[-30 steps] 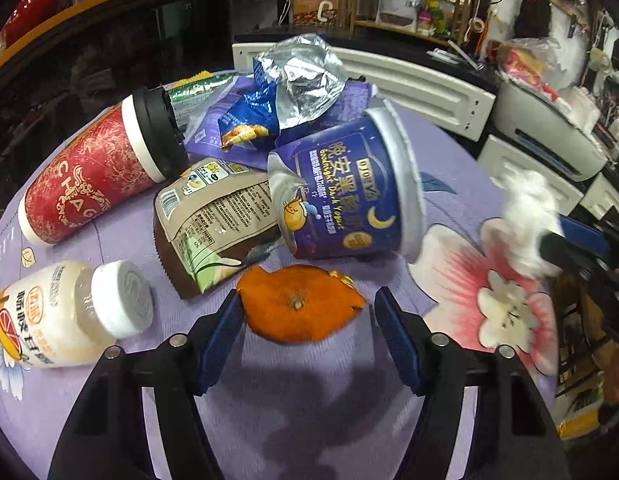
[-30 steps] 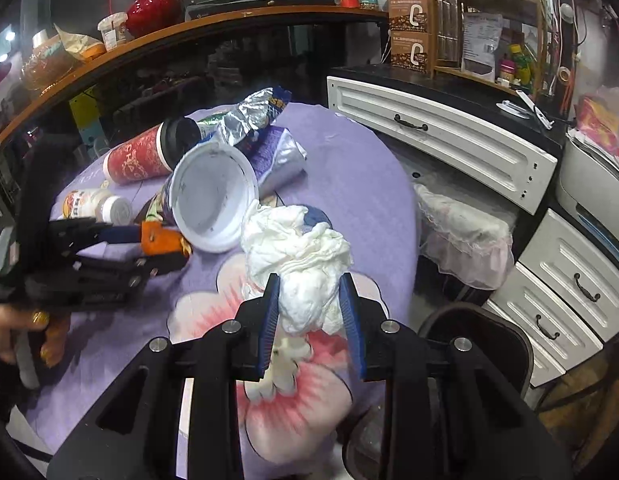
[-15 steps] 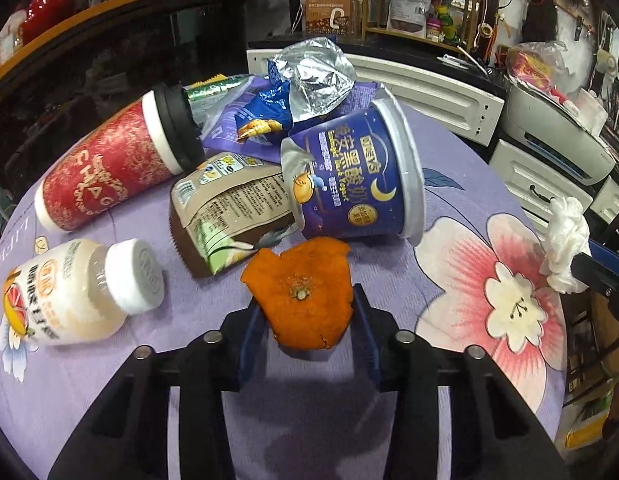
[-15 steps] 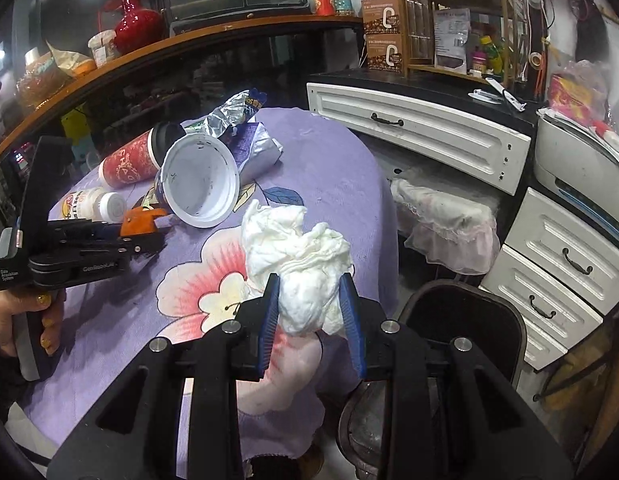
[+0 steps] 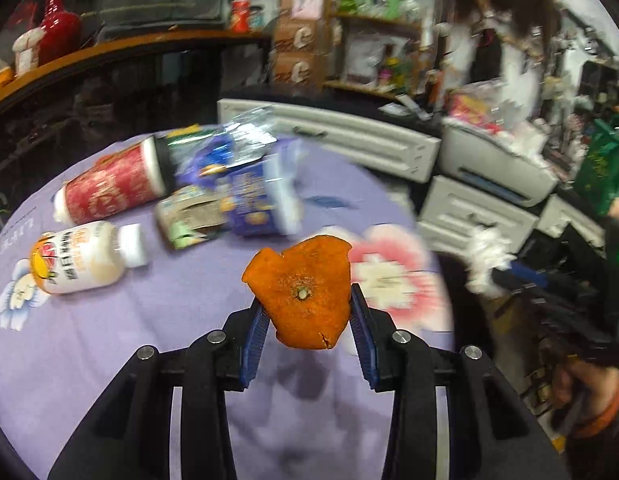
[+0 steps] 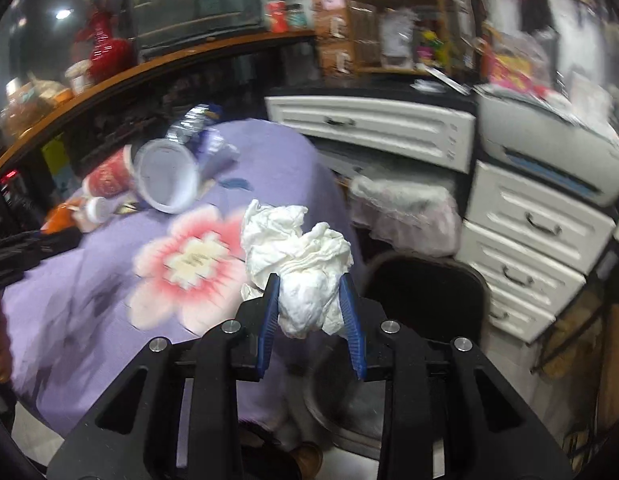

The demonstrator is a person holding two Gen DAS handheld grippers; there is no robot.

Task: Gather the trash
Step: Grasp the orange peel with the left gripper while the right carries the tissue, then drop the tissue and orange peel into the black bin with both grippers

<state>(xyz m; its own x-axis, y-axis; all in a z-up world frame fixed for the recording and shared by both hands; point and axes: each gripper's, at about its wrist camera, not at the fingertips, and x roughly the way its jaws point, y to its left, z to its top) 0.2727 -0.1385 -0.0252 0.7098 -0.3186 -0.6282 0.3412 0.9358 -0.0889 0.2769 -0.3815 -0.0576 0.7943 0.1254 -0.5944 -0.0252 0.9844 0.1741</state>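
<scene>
Both tongs are loaded so two scraps go in one trip: the left gripper (image 5: 307,330) is clamped on an orange peel (image 5: 302,290) held clear above the purple tablecloth (image 5: 109,340), while the right gripper (image 6: 309,312) pinches a crumpled tissue (image 6: 299,260) off the table's edge, over a dark bin (image 6: 425,292)

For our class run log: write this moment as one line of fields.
left tool: shut on orange peel | right tool: shut on crumpled white tissue | both lifted off table
</scene>
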